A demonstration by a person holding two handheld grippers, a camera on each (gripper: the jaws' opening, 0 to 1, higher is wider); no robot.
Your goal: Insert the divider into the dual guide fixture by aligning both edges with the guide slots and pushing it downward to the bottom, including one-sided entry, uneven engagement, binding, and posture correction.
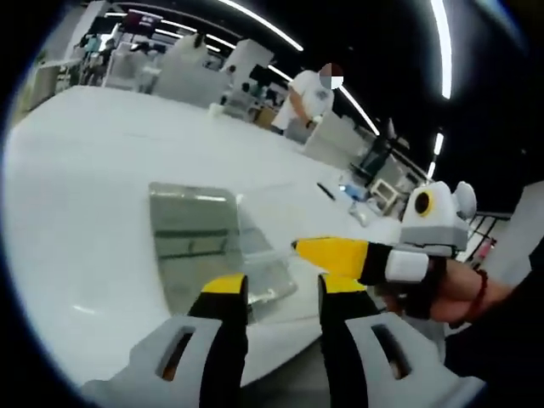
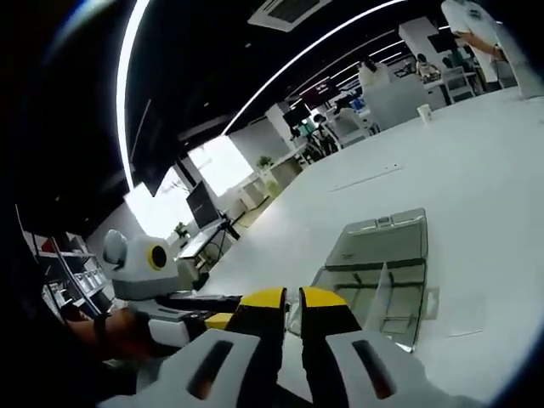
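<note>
Left gripper view: clear fixture near white table edge.

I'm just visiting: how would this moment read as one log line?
left tongs: open | right tongs: near-closed, grip unclear | clear fixture: on white table | phase: approach

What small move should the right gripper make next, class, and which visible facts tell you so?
Probably ease the right gripper forward to the clear fixture on the white table. Its jaws stand nearly closed at the fixture's near edge, with nothing clearly held. A thin upright panel, perhaps the divider, stands inside. The left gripper is open beside the fixture.
</note>
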